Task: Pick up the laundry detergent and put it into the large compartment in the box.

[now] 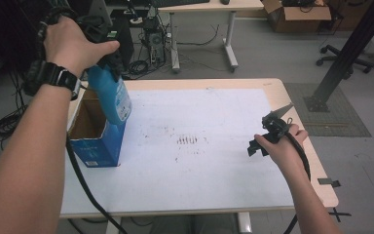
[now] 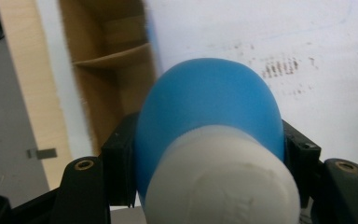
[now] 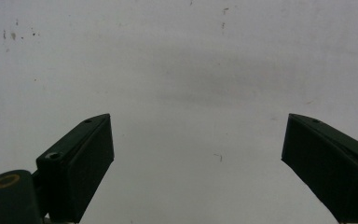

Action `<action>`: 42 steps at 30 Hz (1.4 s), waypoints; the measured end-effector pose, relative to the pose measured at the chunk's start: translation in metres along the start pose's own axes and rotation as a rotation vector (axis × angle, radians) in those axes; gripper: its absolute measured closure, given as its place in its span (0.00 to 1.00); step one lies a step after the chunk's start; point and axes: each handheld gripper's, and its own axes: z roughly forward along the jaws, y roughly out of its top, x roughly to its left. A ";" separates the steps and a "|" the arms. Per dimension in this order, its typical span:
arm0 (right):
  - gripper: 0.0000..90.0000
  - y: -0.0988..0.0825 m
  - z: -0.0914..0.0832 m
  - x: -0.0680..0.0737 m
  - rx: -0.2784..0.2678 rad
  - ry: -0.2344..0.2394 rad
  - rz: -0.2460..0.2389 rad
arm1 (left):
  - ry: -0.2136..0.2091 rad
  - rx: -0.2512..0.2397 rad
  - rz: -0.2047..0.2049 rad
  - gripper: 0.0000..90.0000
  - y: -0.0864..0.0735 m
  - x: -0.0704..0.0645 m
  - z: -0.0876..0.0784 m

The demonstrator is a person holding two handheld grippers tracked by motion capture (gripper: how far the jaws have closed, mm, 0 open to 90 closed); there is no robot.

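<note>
A blue bottle [image 1: 111,97] with a white cap [image 2: 221,184] hangs cap-up over the right edge of an open blue cardboard box [image 1: 93,131]. My left gripper [image 1: 104,53] is shut on the bottle near its cap; in the left gripper view the bottle [image 2: 209,107] is squeezed between both black jaws, with the box's brown inside [image 2: 109,70] below it. My right gripper [image 1: 262,141] rests low over the white sheet [image 1: 199,141] at the table's right side. Its jaws stand wide apart with nothing between them, pads [image 3: 84,168] over bare white sheet [image 3: 191,93].
The white sheet carries dark smudges [image 1: 187,140] near its middle. The wooden table edge [image 1: 316,165] runs close by the right hand. A cable [image 1: 83,185] trails from the left gripper across the table's front left. Desks, boxes and a chair stand beyond the table.
</note>
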 end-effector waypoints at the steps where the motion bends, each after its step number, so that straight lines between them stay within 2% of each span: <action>1: 0.10 0.000 0.000 -0.001 0.000 0.000 0.009 | 0.006 -0.008 -0.022 0.42 -0.001 0.010 -0.003; 2: 0.10 0.000 0.000 -0.001 0.000 0.000 0.009 | 0.006 -0.008 -0.022 0.42 -0.001 0.010 -0.003; 7: 0.10 0.000 0.001 -0.006 0.002 -0.002 0.014 | 0.024 -0.017 -0.080 0.42 -0.006 0.036 -0.005; 10: 0.10 0.000 0.001 -0.006 0.005 -0.002 0.022 | 0.033 -0.012 -0.091 0.42 -0.007 0.043 -0.005; 11: 0.10 0.000 0.002 -0.006 0.008 -0.002 0.021 | 0.038 -0.013 -0.104 0.42 -0.009 0.049 -0.004; 19: 0.10 0.002 0.004 -0.006 0.009 -0.006 0.025 | 0.035 -0.005 -0.127 0.42 -0.012 0.066 0.006; 27: 0.10 0.001 0.009 -0.007 0.015 -0.007 0.021 | 0.037 0.006 -0.125 0.42 -0.013 0.070 0.022; 29: 0.10 0.001 0.011 -0.007 0.022 -0.007 0.025 | 0.036 0.024 -0.120 0.42 -0.013 0.070 0.035; 31: 0.10 0.001 0.012 -0.007 0.025 -0.007 0.024 | 0.035 0.026 -0.122 0.42 -0.013 0.070 0.038; 42: 0.10 0.000 0.016 -0.007 0.032 -0.010 0.024 | 0.019 0.071 -0.109 0.42 -0.013 0.069 0.080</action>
